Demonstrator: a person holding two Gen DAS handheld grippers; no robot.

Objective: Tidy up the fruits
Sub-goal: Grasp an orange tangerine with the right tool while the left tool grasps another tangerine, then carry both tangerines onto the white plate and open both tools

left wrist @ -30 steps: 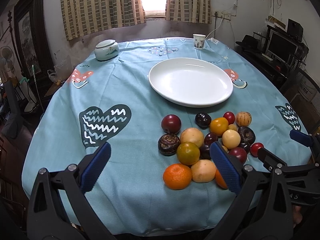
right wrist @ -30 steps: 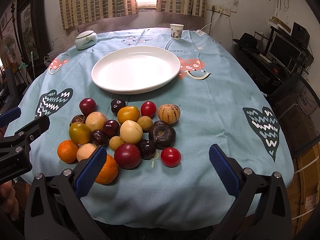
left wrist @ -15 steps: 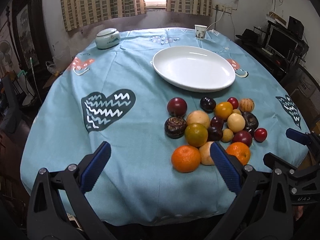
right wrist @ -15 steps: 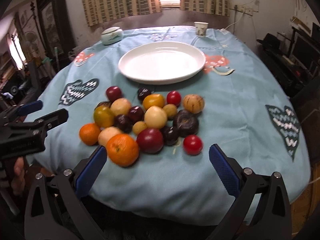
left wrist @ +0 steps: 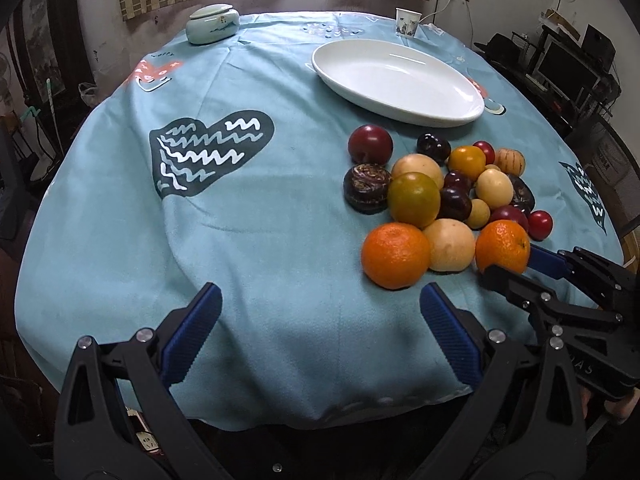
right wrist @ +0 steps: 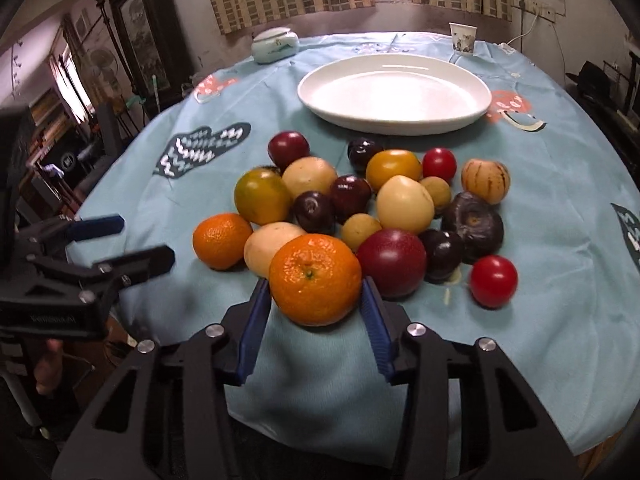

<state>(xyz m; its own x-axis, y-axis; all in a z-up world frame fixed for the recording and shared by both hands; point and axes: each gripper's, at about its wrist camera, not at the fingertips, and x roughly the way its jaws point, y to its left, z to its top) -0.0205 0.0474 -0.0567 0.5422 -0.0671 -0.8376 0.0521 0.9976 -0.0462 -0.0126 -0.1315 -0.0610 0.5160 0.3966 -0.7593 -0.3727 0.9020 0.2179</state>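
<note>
Plate (right wrist: 394,98) toward the far edge of the bench, nothing on it yet. All fruit still heaped near the near edge. My right tool (right wrist: 316,304) has just been closing, now clamped on the nearest orange (right wrist: 315,280). Left tool (left wrist: 316,336) spread wide, holding nothing. Whole pile left to move.

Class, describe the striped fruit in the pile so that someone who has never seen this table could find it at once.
Start at the big white plate on the blue tablecloth; the fruit pile lies just in front of it. At the pile's right edge, beside a small red tomato, sits a tan fruit. Unlike its plain neighbours, it has dark lengthwise stripes.
</note>
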